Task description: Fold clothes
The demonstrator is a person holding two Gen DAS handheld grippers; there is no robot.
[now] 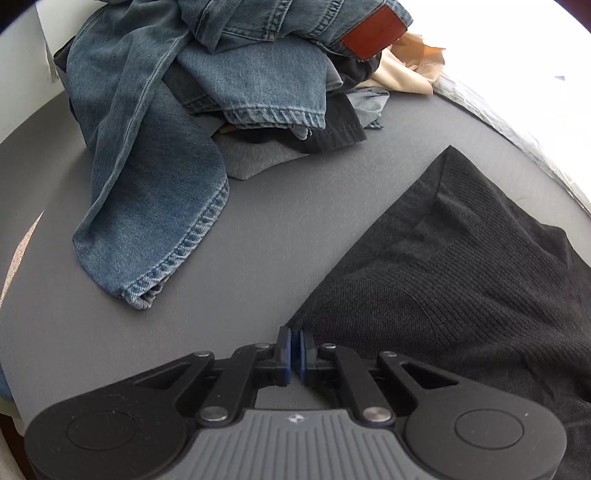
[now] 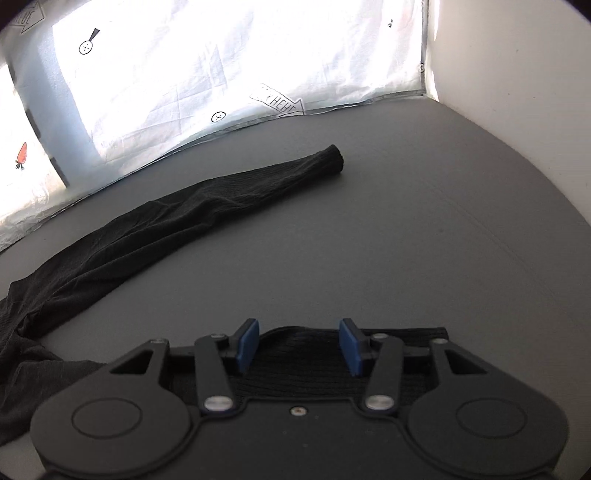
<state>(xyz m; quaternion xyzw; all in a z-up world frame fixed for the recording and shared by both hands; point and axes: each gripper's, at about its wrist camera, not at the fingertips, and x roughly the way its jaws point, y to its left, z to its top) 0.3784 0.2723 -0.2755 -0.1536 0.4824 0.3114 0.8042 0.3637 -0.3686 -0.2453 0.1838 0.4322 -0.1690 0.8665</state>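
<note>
A black ribbed knit sweater lies spread on the grey table. My left gripper is shut at the sweater's near left corner, with the cloth's edge right at the fingertips; no fabric shows between the pads. In the right wrist view one long sleeve stretches flat toward the far edge, its cuff pointing right. My right gripper stands open low over the sweater's ribbed hem, one blue pad on each side of the band.
A heap of clothes sits at the back: blue jeans with a brown leather patch, dark garments and a beige one. A white printed sheet hangs along the table's far edge, and a white wall stands at the right.
</note>
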